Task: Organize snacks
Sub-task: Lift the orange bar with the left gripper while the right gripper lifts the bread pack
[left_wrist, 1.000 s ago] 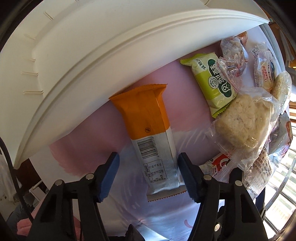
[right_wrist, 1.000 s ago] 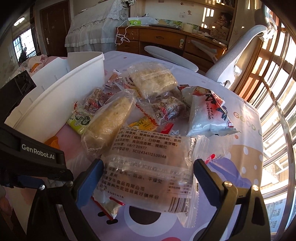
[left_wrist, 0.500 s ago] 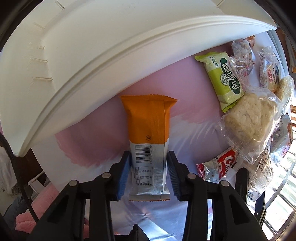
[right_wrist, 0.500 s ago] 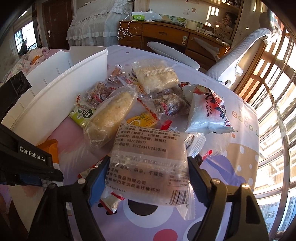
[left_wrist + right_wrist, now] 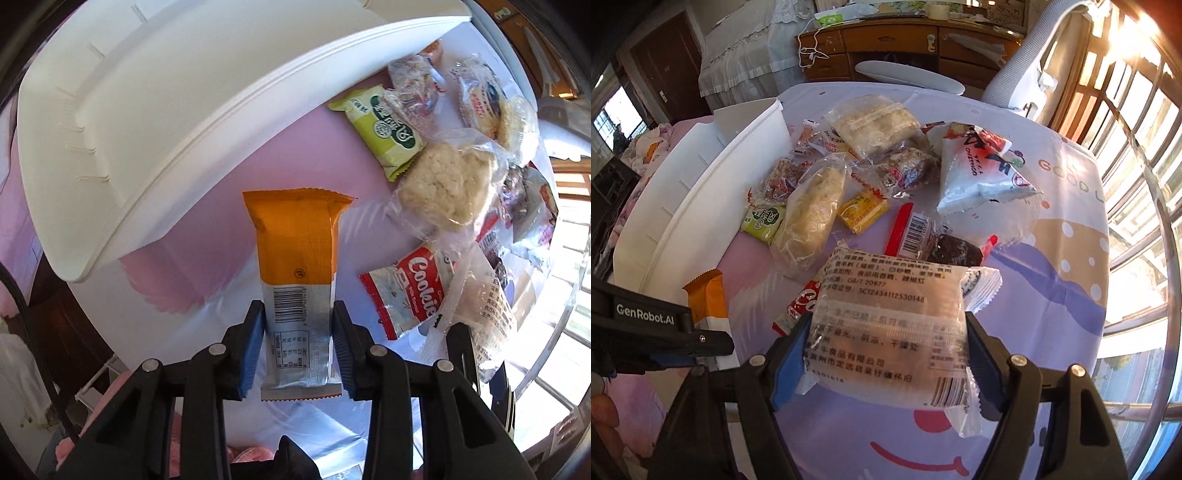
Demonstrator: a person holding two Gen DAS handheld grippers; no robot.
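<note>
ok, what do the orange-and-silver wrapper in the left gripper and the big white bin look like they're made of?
Orange-and-silver snack wrapper: looks like thin plastic or foil film with a satin sheen, given its crimped zigzag end seals and fine creases. Large white bin: seems rigid moulded plastic, matte, with a stepped rolled rim and moulded ribs.

orange-silver bar (image 5: 297, 280): lengthwise, barcode up | clear printed pack (image 5: 886, 328): apparently lifted (contents blurred) | white bin (image 5: 155, 122): beside
</note>
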